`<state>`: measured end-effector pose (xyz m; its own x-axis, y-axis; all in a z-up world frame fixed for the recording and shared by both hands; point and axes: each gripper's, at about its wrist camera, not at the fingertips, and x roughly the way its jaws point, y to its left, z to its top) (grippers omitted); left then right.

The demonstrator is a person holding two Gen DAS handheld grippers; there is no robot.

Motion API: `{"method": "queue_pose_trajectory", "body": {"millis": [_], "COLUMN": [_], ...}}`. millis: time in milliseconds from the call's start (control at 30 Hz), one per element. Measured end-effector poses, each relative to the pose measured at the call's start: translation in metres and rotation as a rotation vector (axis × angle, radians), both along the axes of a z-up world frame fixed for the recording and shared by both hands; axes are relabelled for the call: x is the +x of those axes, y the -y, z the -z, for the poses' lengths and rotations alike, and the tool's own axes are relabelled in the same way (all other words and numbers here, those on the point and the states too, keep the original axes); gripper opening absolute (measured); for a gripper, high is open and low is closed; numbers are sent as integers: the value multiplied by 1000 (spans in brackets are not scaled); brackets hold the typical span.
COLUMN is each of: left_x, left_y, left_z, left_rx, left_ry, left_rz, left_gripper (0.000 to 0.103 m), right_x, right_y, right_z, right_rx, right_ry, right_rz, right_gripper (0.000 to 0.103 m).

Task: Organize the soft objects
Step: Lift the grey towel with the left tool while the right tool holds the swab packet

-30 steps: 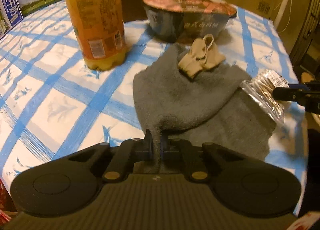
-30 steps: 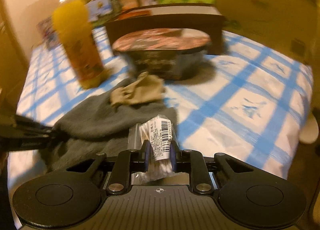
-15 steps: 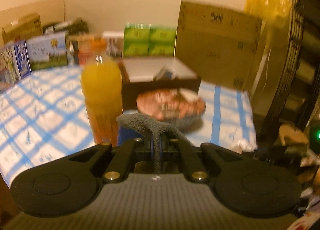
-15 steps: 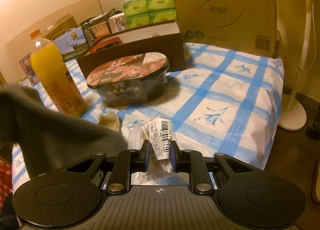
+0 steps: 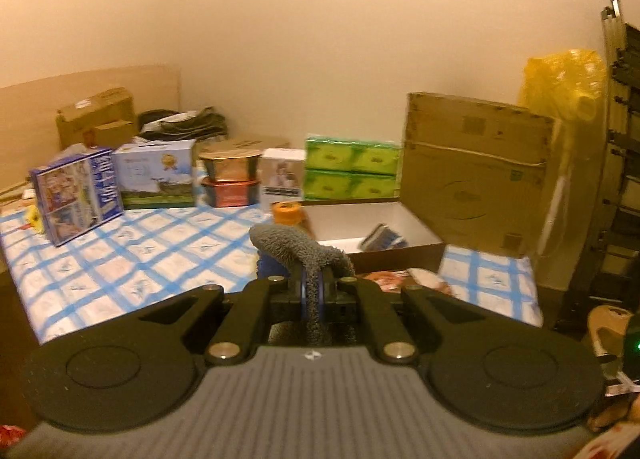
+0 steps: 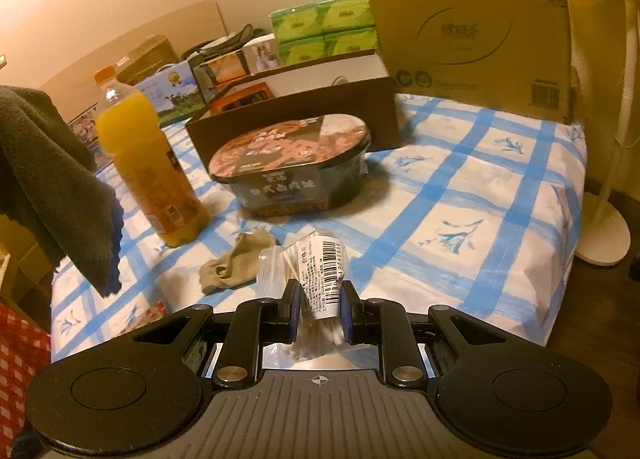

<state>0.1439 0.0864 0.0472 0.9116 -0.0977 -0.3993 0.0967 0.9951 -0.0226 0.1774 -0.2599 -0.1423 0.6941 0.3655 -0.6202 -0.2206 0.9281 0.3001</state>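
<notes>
— So where is the grey towel [image 5: 298, 249]?
— Pinched tight in the left claw [image 5: 314, 291], lifted clear of the table [image 6: 460, 195]; from the right wrist it hangs in the air at the left edge.
— And the right claw [image 6: 320, 309]?
— Closed on a clear packet of cotton swabs [image 6: 316, 271], above the table's near edge.
— Anything else soft?
— A beige sock [image 6: 232, 263], probably, lies on the checked cloth beside the juice bottle [image 6: 148, 163].
</notes>
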Motion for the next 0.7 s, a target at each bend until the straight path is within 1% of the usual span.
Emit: {"method": "queue_pose_trajectory", "body": {"millis": [100,167,300,400,467,700], "left_x": [2,6,22,38,45,70], "left_y": [-11,-16,-21,-21,-21,-26], "left_z": [10,22,62,98,119,176], "left_rx": [29,52,93,116,89,-93], "left_ry": [-25,-55,-155,-244,-285,-413], "left_rz": [-41,-65,-105,-127,-119,-67], "left_gripper": [6,6,6,6,6,6], "right_x": [1,2,3,5,7,17], "right_y": [-5,-9,-16,-19,-21,-27], "right_z": [2,4,10,14,16,24], "right_rx": [1,-2,-11,-20,-27,-50], "right_ry": [-11,-19,-43,-59,-67,-100], "right_rz": [-16,-24,-39,-49,-51,-59], "right_gripper": [21,21,21,21,21,21]}}
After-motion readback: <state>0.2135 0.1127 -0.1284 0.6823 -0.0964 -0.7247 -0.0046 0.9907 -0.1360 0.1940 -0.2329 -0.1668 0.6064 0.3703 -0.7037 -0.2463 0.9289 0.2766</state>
